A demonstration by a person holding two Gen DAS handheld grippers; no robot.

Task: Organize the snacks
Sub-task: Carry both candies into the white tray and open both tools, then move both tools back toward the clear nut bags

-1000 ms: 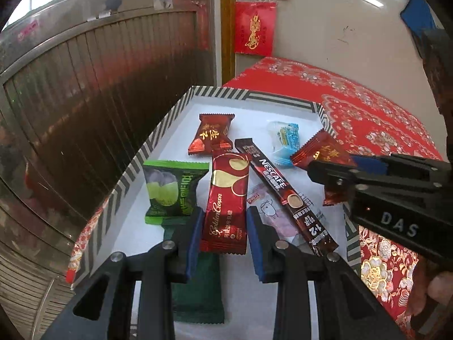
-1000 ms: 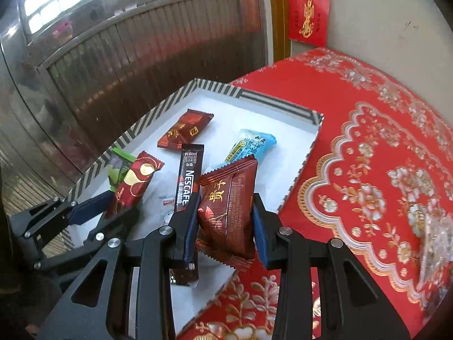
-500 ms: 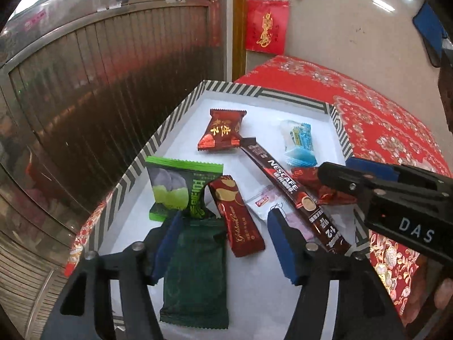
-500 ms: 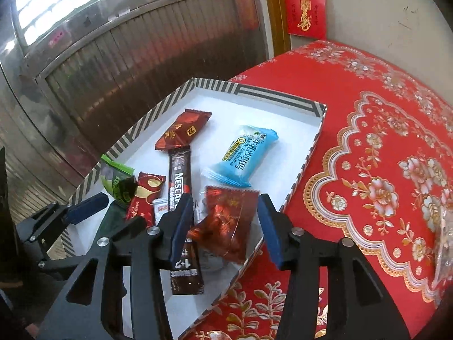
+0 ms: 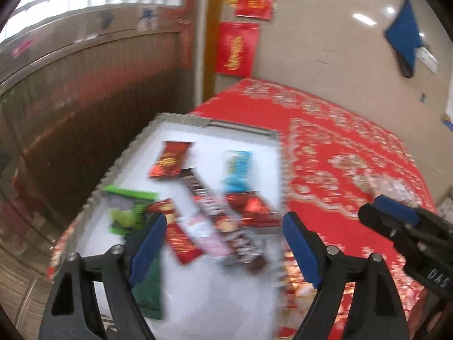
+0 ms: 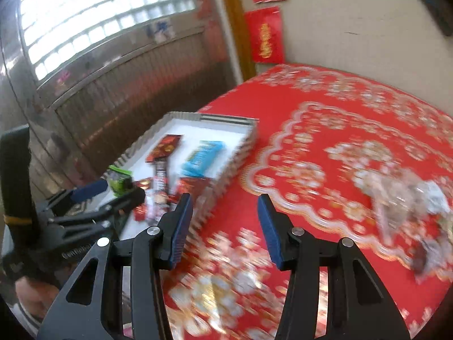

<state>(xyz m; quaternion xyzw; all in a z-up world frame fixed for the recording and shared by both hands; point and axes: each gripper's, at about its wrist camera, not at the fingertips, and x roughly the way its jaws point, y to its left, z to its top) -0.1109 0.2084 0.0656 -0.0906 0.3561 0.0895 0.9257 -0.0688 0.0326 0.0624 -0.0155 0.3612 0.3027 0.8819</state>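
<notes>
A white box [image 5: 215,126] with a striped rim [image 6: 240,147] sits on the red table's left edge and holds several snacks: a dark red pack [image 5: 170,160], a blue pack [image 5: 236,170], a brown coffee stick [image 5: 215,212], a green pack [image 5: 127,209], a red-gold bar [image 5: 178,235] and a dark red pack [image 5: 252,206]. My left gripper [image 5: 223,246] is open and empty above the box's near end. My right gripper [image 6: 225,226] is open and empty above the tablecloth, right of the box. Both views are blurred.
A red patterned tablecloth [image 6: 339,147] covers the table. A clear plastic bag [image 6: 407,195] lies on it at the right; it also shows in the left wrist view [image 5: 393,184]. A metal shutter [image 5: 85,99] stands left of the table, a beige wall [image 5: 325,42] behind.
Both grippers opened, dropping the red-gold bar and a dark red pack into the box. Both have since pulled back and swung right, away from the box.
</notes>
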